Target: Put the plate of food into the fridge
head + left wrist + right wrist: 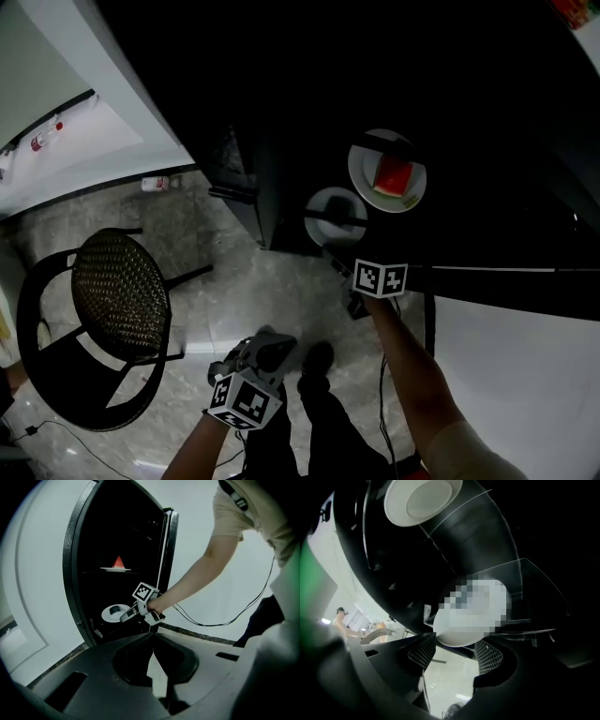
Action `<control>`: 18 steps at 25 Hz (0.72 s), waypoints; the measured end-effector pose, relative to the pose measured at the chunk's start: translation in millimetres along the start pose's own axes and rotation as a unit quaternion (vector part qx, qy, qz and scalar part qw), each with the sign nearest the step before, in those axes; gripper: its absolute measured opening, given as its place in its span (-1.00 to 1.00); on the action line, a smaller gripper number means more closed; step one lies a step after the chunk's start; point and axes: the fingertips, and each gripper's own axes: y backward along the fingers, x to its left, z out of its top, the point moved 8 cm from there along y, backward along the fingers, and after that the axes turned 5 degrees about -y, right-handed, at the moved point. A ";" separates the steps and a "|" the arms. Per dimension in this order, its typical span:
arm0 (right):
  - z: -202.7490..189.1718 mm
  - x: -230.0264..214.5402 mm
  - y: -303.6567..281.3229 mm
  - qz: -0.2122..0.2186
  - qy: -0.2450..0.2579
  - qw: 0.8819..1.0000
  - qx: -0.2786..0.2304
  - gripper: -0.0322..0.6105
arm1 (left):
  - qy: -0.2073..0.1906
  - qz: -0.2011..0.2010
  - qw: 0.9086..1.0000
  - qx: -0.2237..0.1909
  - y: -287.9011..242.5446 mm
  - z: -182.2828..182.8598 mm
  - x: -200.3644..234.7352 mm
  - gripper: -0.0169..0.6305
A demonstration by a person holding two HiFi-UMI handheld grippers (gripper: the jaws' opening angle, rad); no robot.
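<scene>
**Fridge** (93, 536): the door stands open and the interior is dark.

**Plate of food** (387, 173): a white plate carrying a red wedge. It sits on the upper shelf (140, 571) inside the fridge. Neither gripper touches it.

**Lower plate** (335, 216): a second white plate, on the level below the plate of food and nearer the fridge opening.

**Right gripper** (454, 651): the jaws are spread wide. The mesh-faced pads (423, 651) stand apart, one on each side of the near rim of the lower plate. The rim lies at the jaw tips, and neither pad visibly presses on it, so the gripper holds nothing. In the head view the right gripper reaches into the fridge opening, with its marker cube just outside and the lower plate just beyond its tips. The plate of food lies further in and higher, clear of the jaws.

**Left gripper** (152, 637): the jaws are fully together with nothing between them. The gripper is held low outside the fridge, above the floor (234, 300), well apart from both plates. It points toward the fridge opening, so its own view takes in both plates and the right gripper.

**Surroundings**: the floor is pale and stone-patterned. A black chair (112, 309) with a woven seat stands to the left of the fridge in the head view. A small bottle (157, 184) lies on the floor by the wall. A thin cable (225, 616) hangs below the person's right arm (197, 573).
</scene>
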 end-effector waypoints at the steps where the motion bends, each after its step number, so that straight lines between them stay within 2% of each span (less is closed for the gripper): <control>1: -0.7 0.5 1.2 0.007 0.004 1.000 -0.003 -0.19 | 0.000 -0.001 1.000 0.000 -0.2 -0.6 -1.0 -0.92; 6: -4.8 5.6 1.0 0.018 0.060 0.998 0.024 -0.19 | 0.001 -0.004 1.000 0.006 -0.2 -5.0 -3.6 -0.92; 18: -0.4 -2.8 -6.0 -0.071 0.074 0.994 0.043 -0.22 | 0.010 -0.006 1.000 0.007 -0.6 -9.1 -3.7 -0.92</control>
